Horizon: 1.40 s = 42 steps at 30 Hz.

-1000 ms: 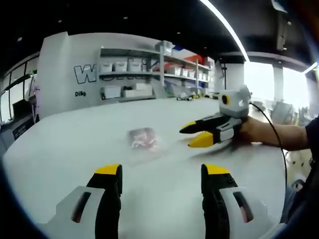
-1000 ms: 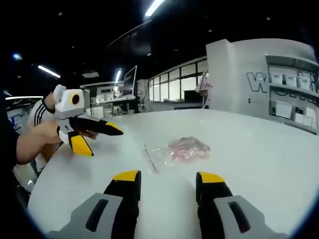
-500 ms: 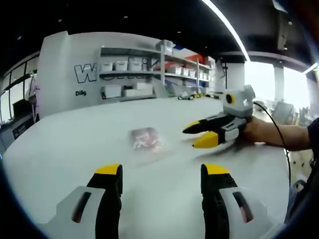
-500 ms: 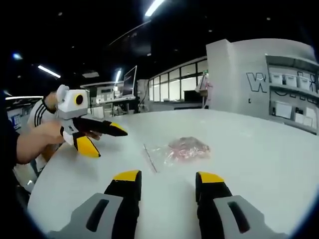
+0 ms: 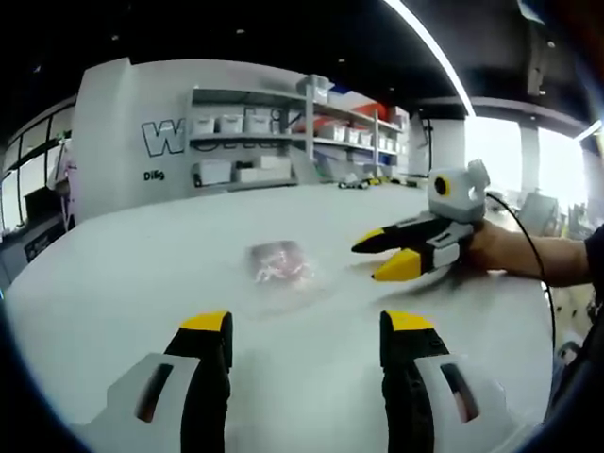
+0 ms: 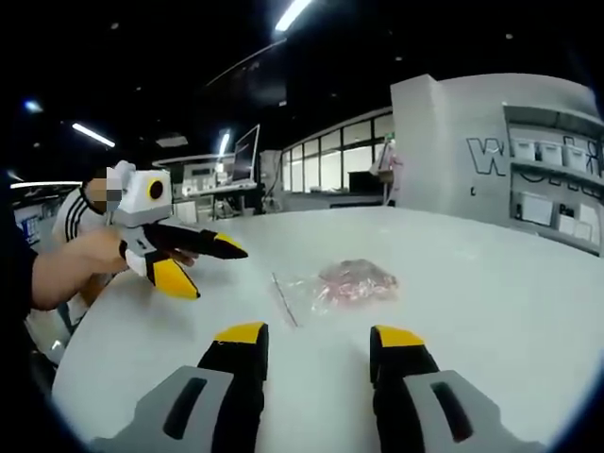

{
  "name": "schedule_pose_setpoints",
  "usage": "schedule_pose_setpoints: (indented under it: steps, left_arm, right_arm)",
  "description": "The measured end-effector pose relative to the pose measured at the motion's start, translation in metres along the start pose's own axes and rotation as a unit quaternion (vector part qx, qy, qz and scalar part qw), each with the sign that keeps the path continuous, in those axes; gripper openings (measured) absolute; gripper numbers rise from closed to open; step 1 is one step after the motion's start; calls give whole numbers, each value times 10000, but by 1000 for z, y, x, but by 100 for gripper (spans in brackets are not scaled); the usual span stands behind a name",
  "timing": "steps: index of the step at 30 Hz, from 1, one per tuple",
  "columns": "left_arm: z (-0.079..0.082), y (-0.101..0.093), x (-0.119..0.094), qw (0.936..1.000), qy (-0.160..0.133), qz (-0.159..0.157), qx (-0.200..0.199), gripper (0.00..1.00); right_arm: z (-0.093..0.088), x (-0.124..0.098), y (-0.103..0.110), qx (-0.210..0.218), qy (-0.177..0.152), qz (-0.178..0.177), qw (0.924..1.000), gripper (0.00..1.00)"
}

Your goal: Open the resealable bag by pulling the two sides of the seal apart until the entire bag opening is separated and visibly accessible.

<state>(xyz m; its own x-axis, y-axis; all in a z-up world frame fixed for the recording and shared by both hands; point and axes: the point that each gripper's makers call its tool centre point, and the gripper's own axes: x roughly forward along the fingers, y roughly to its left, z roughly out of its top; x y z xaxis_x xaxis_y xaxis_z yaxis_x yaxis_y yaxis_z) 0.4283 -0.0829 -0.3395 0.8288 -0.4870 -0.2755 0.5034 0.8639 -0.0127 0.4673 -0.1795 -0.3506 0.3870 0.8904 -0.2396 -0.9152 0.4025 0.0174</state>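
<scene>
The clear bag (image 6: 332, 283) with pinkish contents lies flat on the white worktop (image 6: 491, 283), mid-frame in both views, its seal strip toward the lower left. The left claw (image 6: 209, 261) hovers at left, jaws parted, empty. The right claw (image 5: 387, 254) hovers at right, likewise parted and empty.

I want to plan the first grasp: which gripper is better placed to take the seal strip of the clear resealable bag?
Probably the left gripper: its open jaws point at the clear resealable bag's seal strip, which faces it. The right gripper, also open, is beside the far end.
</scene>
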Motion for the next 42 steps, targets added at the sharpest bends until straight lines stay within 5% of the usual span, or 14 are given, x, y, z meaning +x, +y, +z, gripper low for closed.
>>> schedule_pose_setpoints:
  steps: [42]
  left_arm:
    - [4,17,21,10000,26,79,7,60]
  right_arm:
    - [2,1,0,27,-24,15,10000,41]
